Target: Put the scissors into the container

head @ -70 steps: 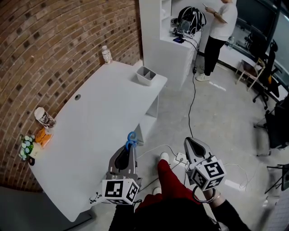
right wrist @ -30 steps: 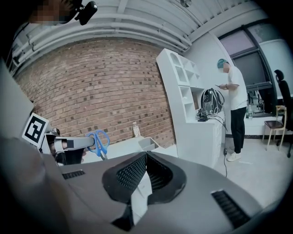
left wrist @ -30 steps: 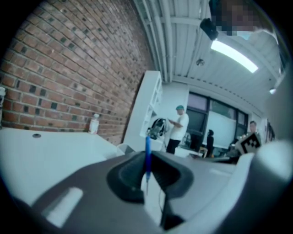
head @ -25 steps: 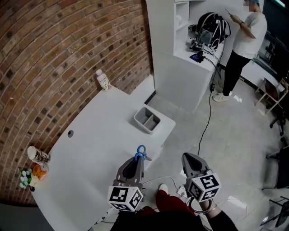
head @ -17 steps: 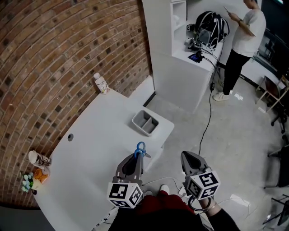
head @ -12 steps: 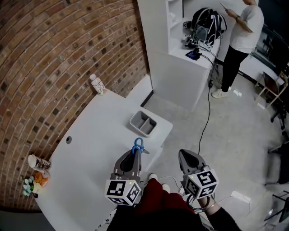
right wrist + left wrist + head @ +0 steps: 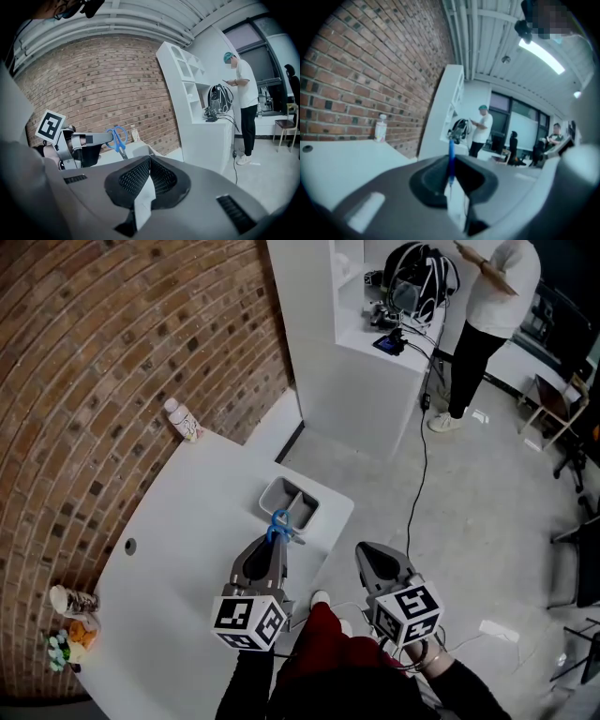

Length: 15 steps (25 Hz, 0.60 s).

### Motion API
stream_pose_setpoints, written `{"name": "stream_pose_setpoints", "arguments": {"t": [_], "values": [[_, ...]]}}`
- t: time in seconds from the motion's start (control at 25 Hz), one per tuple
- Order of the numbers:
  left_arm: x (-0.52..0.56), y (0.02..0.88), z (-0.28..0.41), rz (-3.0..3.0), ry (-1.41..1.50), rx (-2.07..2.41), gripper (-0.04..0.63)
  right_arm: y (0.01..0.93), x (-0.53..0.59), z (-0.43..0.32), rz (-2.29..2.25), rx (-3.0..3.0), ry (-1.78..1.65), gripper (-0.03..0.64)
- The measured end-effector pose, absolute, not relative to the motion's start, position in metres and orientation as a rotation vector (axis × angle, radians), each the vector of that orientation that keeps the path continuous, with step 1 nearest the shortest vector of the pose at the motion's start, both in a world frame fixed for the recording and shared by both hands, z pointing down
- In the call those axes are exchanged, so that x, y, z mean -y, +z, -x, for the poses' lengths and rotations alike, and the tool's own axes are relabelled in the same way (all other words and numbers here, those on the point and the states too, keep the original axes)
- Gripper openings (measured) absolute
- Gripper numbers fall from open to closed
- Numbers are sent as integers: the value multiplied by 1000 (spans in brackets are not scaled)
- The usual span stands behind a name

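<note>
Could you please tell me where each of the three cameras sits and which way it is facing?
Head view: on the person's head, looking steeply down at the table, grey container, left gripper and right gripper; a red trouser leg shows.
Left gripper view: on the left gripper, looking along jaws shut on the blue scissors toward a brick wall and bottle.
Right gripper view: on the right gripper, looking along shut, empty jaws; left gripper appears at left.
Shared: all three show the scissors.
</note>
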<state>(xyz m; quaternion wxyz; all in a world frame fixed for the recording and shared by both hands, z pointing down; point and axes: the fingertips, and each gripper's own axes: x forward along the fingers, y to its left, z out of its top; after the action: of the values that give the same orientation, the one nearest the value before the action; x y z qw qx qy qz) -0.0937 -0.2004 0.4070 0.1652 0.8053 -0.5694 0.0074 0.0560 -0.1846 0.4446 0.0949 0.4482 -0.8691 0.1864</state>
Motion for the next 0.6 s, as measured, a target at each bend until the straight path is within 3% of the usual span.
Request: {"name": "stream_pose_setpoints", "arguments": {"t": [0.6], "values": [[274,427,100,-2308,7,1518,28,460,242,-24,-1352,2522,570,8]]}}
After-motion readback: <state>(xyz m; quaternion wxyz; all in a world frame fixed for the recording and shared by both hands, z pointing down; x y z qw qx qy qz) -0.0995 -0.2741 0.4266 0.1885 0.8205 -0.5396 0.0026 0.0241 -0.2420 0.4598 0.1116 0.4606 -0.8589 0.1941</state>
